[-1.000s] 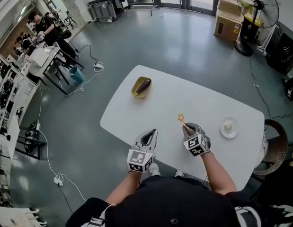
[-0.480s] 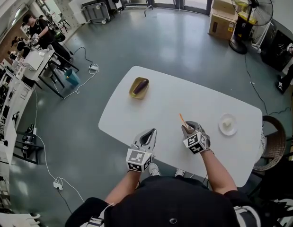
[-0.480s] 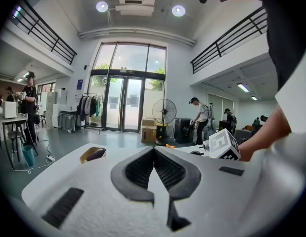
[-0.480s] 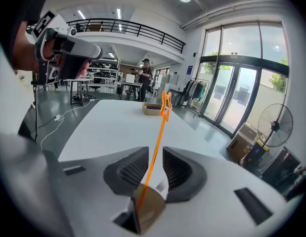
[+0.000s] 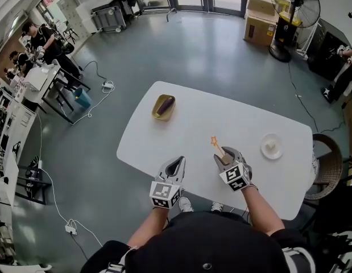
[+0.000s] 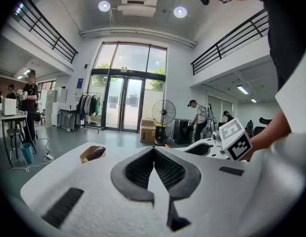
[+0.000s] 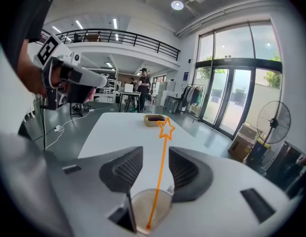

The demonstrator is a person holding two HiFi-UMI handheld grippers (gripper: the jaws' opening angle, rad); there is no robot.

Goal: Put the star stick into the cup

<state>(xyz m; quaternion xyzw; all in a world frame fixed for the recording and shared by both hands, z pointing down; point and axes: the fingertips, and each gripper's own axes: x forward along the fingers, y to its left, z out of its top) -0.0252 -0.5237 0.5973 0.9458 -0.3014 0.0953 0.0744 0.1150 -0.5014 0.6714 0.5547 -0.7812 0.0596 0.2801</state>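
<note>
Two grippers at the counter's (image 5: 204,115) 6 o'clock edge. Right gripper (image 5: 226,154): fingers (image 7: 190,174) have just been opening and are spread. Star stick (image 7: 160,167) stands in the cup (image 7: 150,206) between them, clear of both pads, star toward 11 o'clock. Left gripper (image 5: 178,160): fingers (image 6: 138,169) pressed together, empty.

One white table (image 5: 204,124), one orange star stick (image 5: 215,144), one cup (image 7: 152,207), two grippers, left gripper (image 5: 178,161) and right gripper (image 5: 227,154), one yellow dish (image 5: 157,114) with one eggplant (image 5: 165,103), one white plate (image 5: 265,152), one standing fan (image 5: 295,4)

Bright, even daylight from the glass doors (image 6: 123,105); both gripper views warp fisheye, corners black.
</note>
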